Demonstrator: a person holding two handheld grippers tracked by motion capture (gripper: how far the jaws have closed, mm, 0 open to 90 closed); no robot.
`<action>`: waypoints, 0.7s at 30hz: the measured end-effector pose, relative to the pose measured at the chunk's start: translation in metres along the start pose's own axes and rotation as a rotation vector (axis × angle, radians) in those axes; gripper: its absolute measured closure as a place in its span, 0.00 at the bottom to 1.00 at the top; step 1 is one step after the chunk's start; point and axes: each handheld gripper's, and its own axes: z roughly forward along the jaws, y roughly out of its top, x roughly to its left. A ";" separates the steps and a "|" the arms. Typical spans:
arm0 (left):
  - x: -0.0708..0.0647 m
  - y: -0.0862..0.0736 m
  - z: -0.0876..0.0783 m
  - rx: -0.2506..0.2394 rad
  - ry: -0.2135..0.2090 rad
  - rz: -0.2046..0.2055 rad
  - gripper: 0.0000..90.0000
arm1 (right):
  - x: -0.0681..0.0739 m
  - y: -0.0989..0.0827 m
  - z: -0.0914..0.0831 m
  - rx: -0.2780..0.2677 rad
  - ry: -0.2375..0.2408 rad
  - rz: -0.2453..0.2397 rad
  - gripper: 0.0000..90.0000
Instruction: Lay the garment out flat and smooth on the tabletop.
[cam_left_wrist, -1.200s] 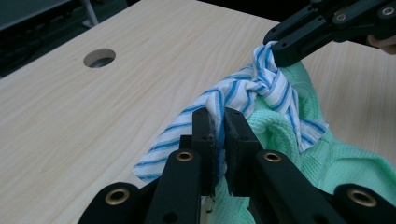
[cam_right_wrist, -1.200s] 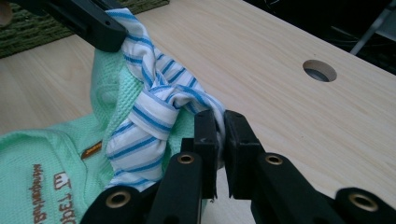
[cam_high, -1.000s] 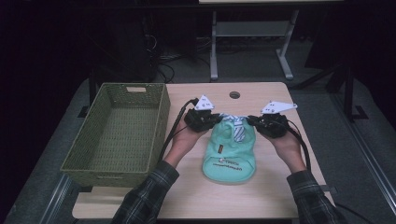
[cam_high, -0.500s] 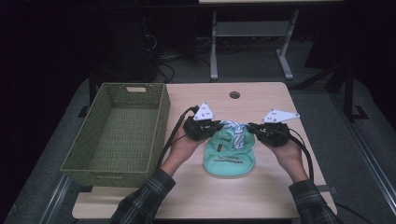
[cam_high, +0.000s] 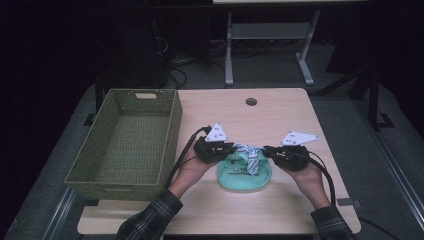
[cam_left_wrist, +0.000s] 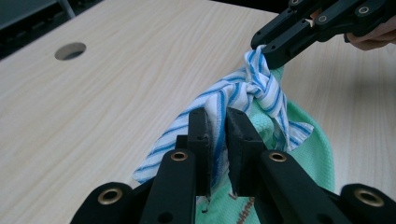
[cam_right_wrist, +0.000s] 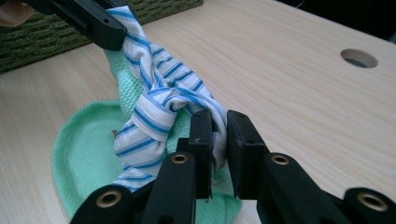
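A blue-and-white striped cloth (cam_left_wrist: 243, 95), twisted into a knot at its middle, is strung between the two claws just above a mint-green mesh cloth (cam_high: 245, 176) that lies on the table (cam_high: 280, 115) near its front edge. The left claw (cam_left_wrist: 216, 122) is clenched on one end of the striped cloth, fabric pinched between its black jaws; the right claw (cam_right_wrist: 217, 125) grips the other end the same way. In the high view the left claw (cam_high: 231, 149) and the right claw (cam_high: 266, 150) face each other across the knot.

This looks like the step of tying or tightening the striped cloth over the green one. The next move probably calls for a level, even pull outward from both sides, with both grips kept firm so the thin ends do not slip out.

The table is pale wood grain with a round cable hole (cam_high: 251, 102) toward its far edge. A green woven basket (cam_high: 170, 130) stands at the left, beside the left hand (cam_high: 192, 167). Beyond the table the room is dark, with grey floor, a metal table frame and cables.
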 end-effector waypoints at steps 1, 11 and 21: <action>0.000 -0.002 0.000 0.005 -0.004 -0.006 0.89 | 0.001 -0.001 0.000 0.002 0.002 0.003 0.89; -0.008 -0.019 -0.004 0.030 -0.028 -0.033 0.88 | 0.007 -0.011 0.002 0.014 0.045 0.014 0.88; -0.016 -0.033 -0.007 0.063 -0.046 -0.043 0.87 | 0.015 -0.022 0.001 0.032 0.070 0.012 0.86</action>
